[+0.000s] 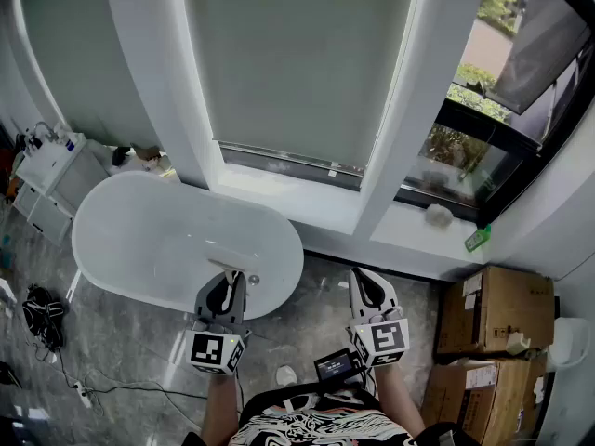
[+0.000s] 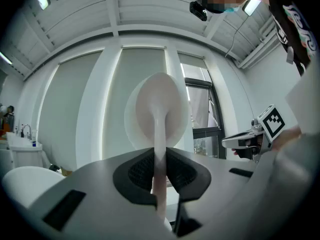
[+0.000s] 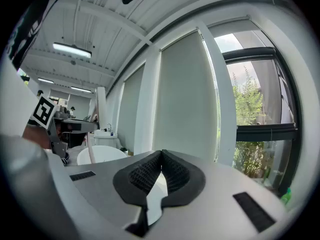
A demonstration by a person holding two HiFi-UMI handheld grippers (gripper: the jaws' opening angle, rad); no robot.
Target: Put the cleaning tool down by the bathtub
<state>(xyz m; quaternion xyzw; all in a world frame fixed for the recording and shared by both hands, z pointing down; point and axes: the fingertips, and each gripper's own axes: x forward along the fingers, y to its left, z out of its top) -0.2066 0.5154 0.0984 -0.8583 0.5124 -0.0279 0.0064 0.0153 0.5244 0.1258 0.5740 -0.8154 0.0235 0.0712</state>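
My left gripper (image 1: 226, 284) hangs over the near rim of the white oval bathtub (image 1: 139, 235). It is shut on the cleaning tool (image 2: 160, 109), a white tool with a slim handle and a round head. The handle runs up between the dark pads (image 2: 140, 171), and the head stands upright beyond the jaws in the left gripper view. In the head view the tool blends into the white tub and is hard to make out. My right gripper (image 1: 364, 284) is shut with nothing in it, to the right of the tub, over the grey floor. Its pads (image 3: 145, 174) meet at the tips.
Cardboard boxes (image 1: 493, 309) are stacked at the right. A window sill (image 1: 409, 235) with a small green item (image 1: 478, 239) runs behind the tub. A white cabinet (image 1: 51, 170) stands at the far left. Cables and dark items (image 1: 42, 314) lie on the floor there.
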